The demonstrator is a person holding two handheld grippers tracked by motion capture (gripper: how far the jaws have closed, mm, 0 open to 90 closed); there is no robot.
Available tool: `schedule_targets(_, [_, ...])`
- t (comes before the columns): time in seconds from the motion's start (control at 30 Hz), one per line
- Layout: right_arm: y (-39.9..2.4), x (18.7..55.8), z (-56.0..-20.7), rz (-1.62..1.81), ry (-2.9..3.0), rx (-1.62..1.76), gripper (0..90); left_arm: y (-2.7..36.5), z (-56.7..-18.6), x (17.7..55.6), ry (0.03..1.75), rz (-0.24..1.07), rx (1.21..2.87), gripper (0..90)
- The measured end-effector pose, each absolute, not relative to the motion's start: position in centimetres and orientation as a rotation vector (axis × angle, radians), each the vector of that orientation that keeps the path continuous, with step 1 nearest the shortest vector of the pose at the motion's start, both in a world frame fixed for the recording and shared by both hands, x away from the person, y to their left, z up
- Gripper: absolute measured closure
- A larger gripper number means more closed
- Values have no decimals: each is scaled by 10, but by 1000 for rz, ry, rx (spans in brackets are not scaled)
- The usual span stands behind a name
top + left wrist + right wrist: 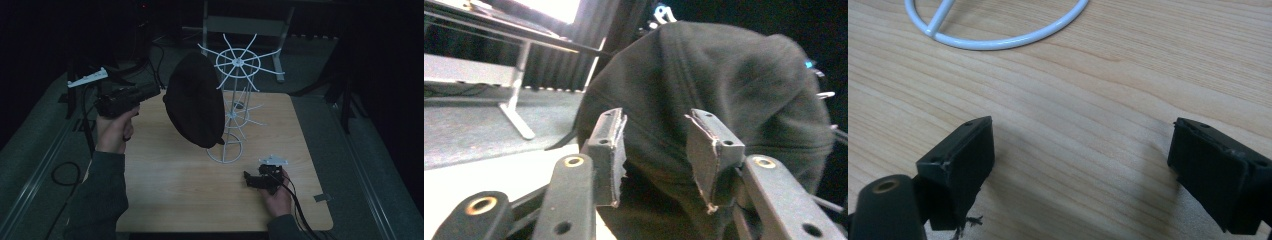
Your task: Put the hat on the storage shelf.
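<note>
Wooden table (190, 190) bears white rack (235, 110), dark room around.

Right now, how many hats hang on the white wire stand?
1. A black hat hangs on the left side of the white wire stand, near its upper spokes. Another could be hidden behind it.

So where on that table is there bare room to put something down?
The widest free patch of the wooden table lies at the near left, between the sleeve of the left arm and the right gripper. The far right part past the white wire rack is bare too. It is crowded mid-table, where the black cap hangs on the rack beside the left gripper.
</note>
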State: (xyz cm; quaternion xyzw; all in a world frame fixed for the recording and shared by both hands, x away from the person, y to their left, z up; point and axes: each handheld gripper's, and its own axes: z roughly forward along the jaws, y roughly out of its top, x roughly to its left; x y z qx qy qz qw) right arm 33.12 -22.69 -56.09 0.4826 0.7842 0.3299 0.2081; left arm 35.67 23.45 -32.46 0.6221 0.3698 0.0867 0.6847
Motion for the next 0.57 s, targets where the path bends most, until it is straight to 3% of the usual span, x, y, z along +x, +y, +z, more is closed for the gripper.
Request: schedule_targets(0.57, [-227,331,-561,918,2183,1343,111,254,-347,354,958,253,1389,517])
